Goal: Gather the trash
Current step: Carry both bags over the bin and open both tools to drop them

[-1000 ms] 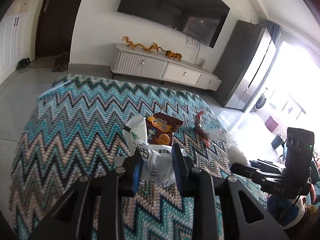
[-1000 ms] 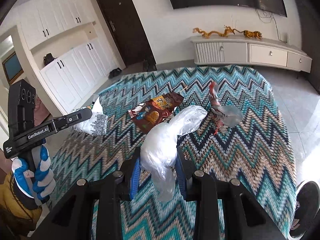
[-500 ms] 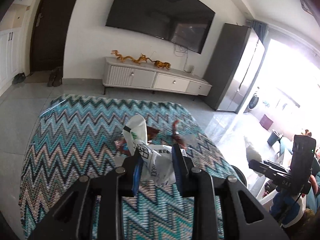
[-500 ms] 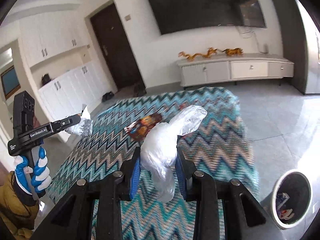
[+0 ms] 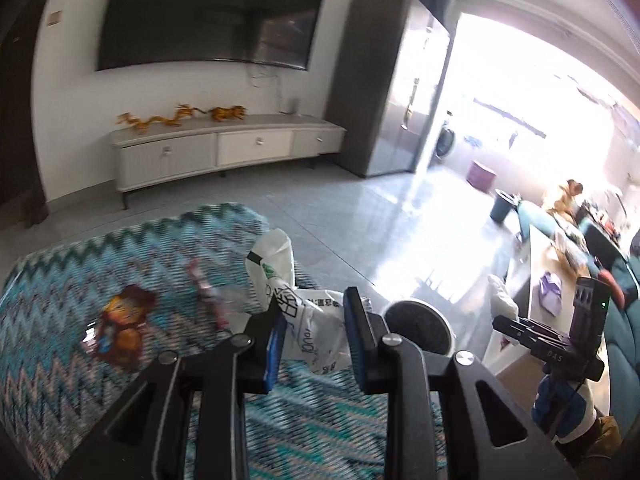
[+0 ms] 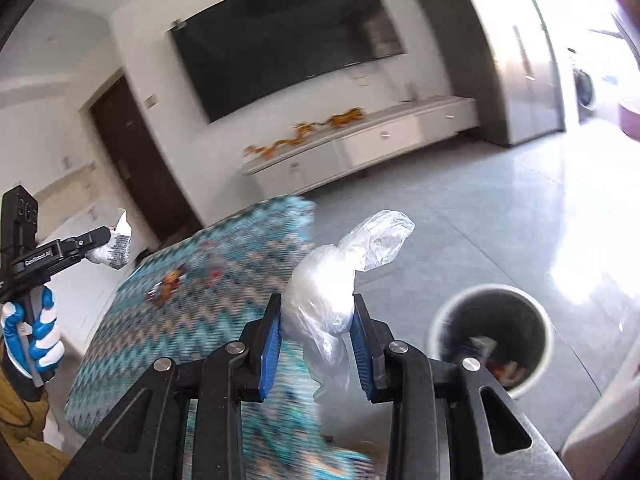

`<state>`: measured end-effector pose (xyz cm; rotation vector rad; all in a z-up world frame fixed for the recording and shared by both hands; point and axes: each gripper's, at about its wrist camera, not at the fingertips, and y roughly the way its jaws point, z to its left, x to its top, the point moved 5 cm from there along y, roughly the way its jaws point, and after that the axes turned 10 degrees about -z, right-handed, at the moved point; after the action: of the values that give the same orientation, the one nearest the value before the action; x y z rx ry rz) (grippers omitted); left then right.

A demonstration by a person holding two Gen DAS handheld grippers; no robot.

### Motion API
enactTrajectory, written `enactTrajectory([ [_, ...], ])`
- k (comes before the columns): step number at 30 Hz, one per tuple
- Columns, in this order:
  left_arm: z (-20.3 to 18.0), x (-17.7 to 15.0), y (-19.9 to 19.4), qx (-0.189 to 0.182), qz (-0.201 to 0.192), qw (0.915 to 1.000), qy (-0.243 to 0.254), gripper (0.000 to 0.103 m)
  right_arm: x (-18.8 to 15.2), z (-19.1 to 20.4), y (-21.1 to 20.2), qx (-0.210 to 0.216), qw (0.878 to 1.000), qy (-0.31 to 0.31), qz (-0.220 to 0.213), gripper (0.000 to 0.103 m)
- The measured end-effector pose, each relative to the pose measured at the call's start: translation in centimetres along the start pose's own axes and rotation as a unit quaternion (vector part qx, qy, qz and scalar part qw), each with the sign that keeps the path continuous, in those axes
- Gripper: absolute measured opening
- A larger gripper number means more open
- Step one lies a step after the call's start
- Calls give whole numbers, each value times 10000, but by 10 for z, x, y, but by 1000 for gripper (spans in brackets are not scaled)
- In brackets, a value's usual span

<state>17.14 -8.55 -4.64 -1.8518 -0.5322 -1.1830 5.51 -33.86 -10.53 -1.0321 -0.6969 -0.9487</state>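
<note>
My left gripper (image 5: 315, 322) is shut on a crumpled white printed wrapper (image 5: 304, 308) and holds it above the zigzag rug's right edge. My right gripper (image 6: 316, 328) is shut on a clear plastic bag (image 6: 332, 280) in the air. A round white trash bin (image 6: 494, 328) with some rubbish inside stands on the floor just right of the right gripper; it also shows in the left wrist view (image 5: 418, 326), just right of the left gripper. A brown snack packet (image 5: 120, 320) and a red-and-clear wrapper (image 5: 208, 296) lie on the rug (image 5: 80, 280).
A white TV cabinet (image 5: 224, 148) with gold dragon ornaments stands under a wall TV. A grey fridge (image 5: 384, 80) is at the right. A table (image 5: 548, 264) with clutter stands far right. Grey tile floor (image 6: 460, 208) lies between rug and bin.
Both grippers have swung right, away from the rug's middle, still holding their trash. The trash bin has come into view close beside both grippers.
</note>
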Motion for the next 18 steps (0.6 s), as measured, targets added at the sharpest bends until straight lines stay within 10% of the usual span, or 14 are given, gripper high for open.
enactTrajectory([
  [18, -203, -68, 229, -1157, 1692, 9760, 730, 27, -53, -191, 29, -826, 9873, 1263, 497, 30],
])
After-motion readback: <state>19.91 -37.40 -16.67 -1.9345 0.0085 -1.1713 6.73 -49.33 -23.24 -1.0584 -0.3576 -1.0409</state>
